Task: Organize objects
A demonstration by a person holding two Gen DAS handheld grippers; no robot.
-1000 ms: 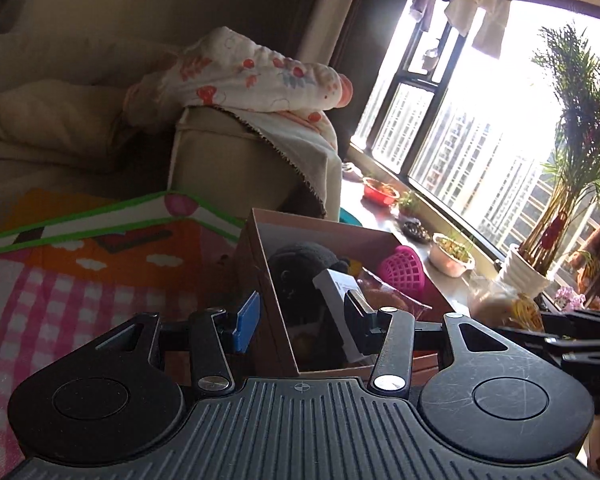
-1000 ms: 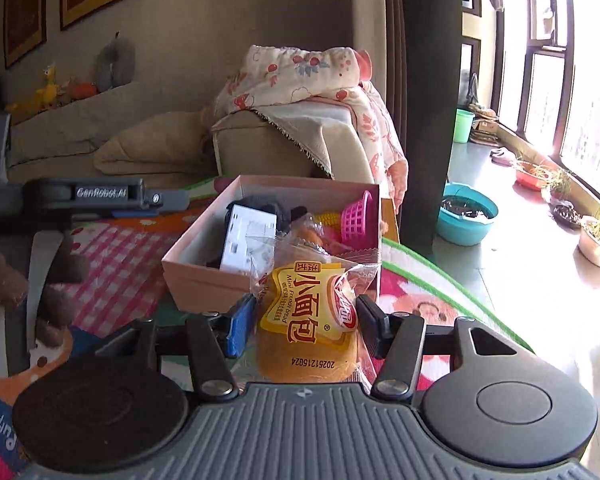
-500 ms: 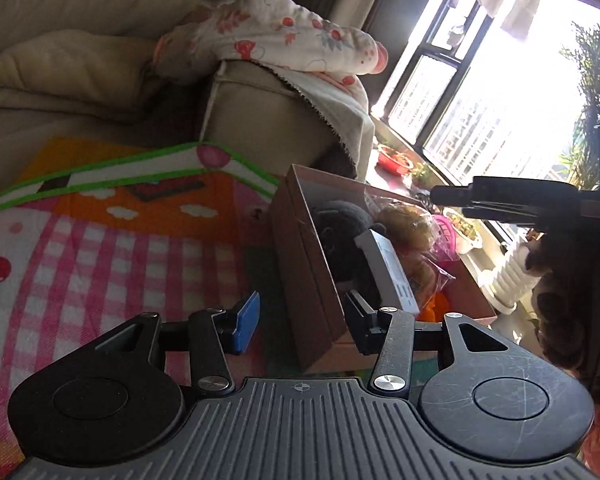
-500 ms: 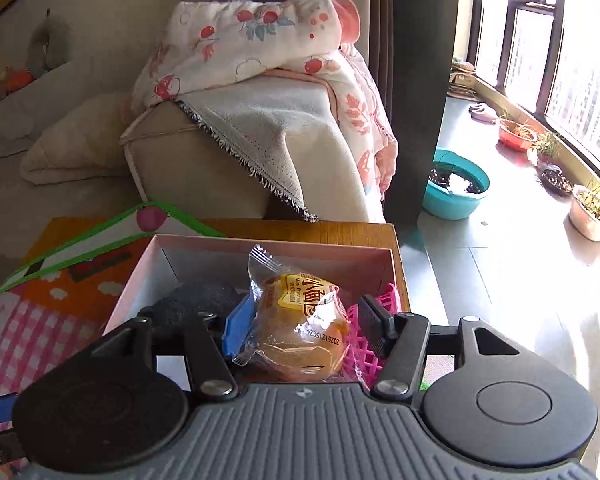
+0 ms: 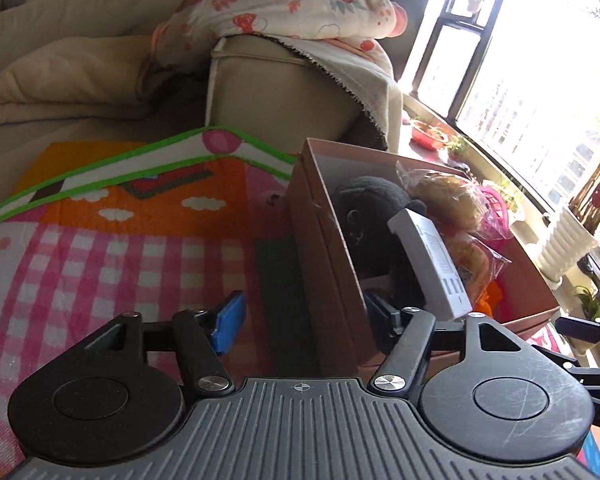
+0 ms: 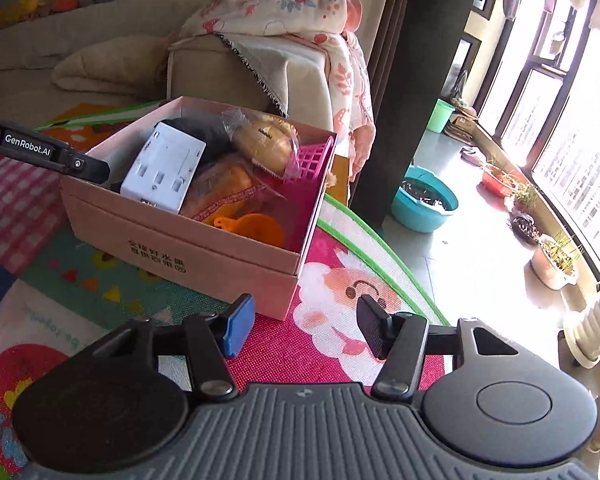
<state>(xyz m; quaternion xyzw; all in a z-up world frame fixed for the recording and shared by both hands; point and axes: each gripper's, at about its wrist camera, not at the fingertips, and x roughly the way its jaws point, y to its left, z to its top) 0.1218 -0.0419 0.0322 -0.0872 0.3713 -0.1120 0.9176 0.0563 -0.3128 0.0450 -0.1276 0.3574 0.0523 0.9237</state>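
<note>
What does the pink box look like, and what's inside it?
The pink box looks like cardboard, open on top, with printed characters on its front wall. It sits flat on the colourful play mat, near a sofa arm. Inside are a white power strip leaning tilted, a black plush toy, two wrapped bread buns, a small pink basket and something orange. No gripper holds it.

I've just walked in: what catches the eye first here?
A pink cardboard box crammed with things sits on a bright cartoon play mat: a white power strip, wrapped buns and a pink plastic basket. Behind it, a flowery quilt is draped over a beige sofa arm.
</note>
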